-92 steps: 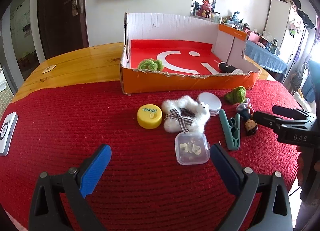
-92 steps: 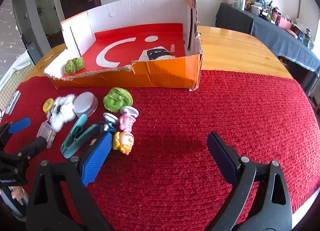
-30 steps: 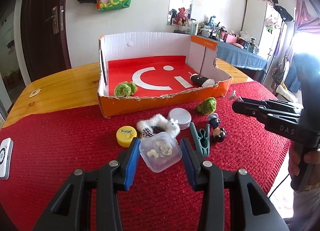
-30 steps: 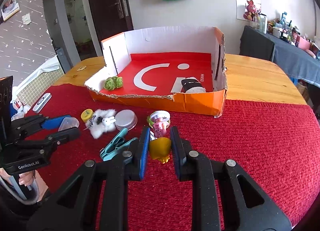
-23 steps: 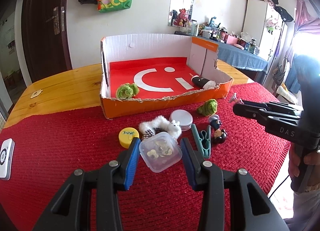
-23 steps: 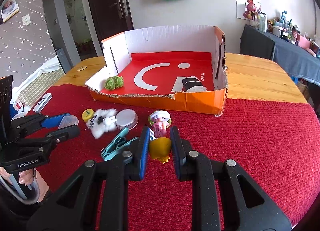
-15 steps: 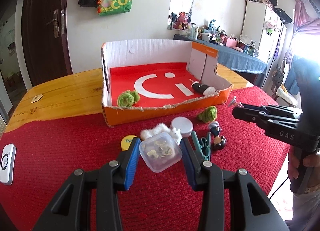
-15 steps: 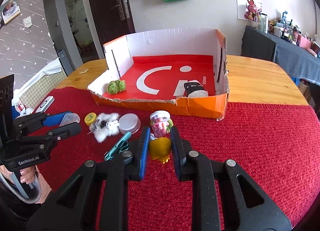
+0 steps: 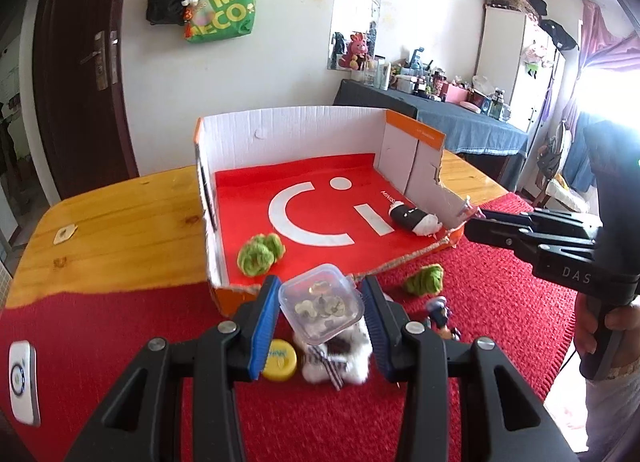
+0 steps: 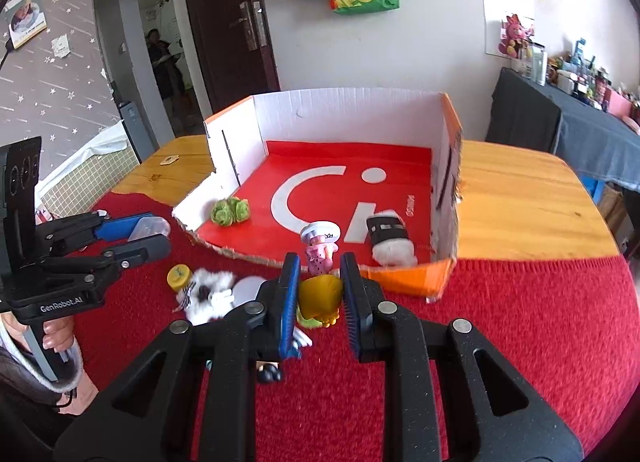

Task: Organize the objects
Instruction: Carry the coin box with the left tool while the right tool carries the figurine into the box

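Both claws carry a thing each toward the orange box

The left claw (image 9: pixel 320 322) is clamped on one clear lidded container (image 9: pixel 321 309), lid up and a little tilted, held above the box's torn front edge; the right claw (image 10: pixel 319 296) pinches one yellow-haired doll (image 10: pixel 320 274) by its head, long axis pointing away toward the cardboard box (image 10: pixel 404 282). Inside the box lie one green plush pair (image 9: pixel 260 250) and one black-and-white roll (image 9: pixel 414 219), the roll's length lying slantwise. On the red mat (image 9: pixel 480 270) over the tabletop (image 9: pixel 120 230) sit one yellow cap (image 9: pixel 280 360), one white plush toy (image 10: pixel 208 294), another green plush (image 9: pixel 425 281) and one small figurine (image 9: pixel 439 312).
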Demonstrator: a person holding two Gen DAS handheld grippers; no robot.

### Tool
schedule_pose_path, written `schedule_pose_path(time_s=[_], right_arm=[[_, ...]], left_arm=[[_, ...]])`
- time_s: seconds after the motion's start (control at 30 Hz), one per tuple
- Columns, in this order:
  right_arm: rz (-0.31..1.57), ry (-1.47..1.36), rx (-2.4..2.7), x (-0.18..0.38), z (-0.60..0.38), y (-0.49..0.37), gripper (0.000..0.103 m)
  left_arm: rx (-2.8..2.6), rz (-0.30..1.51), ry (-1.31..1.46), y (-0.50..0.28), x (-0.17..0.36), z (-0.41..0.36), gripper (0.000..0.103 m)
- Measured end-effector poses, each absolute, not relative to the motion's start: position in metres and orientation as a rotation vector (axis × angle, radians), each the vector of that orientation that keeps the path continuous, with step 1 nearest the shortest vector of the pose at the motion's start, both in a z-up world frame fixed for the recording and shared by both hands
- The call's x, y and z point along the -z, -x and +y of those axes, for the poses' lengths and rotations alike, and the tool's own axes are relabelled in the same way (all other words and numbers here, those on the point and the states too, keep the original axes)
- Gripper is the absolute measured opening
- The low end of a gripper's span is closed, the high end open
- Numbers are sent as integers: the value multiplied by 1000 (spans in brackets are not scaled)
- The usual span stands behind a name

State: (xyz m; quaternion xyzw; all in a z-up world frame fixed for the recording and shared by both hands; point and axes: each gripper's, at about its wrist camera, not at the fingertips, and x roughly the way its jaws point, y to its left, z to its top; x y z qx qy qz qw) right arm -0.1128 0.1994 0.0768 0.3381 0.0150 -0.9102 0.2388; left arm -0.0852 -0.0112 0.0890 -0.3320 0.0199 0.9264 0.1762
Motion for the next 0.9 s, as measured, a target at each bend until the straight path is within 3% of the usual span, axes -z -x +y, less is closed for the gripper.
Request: schedule_pose_path(time_s=[0.9], right_arm=[[165,-1217,2253,-28,162,214,20]], left_arm=[[-2339,281,1204,191,-47,28,43]])
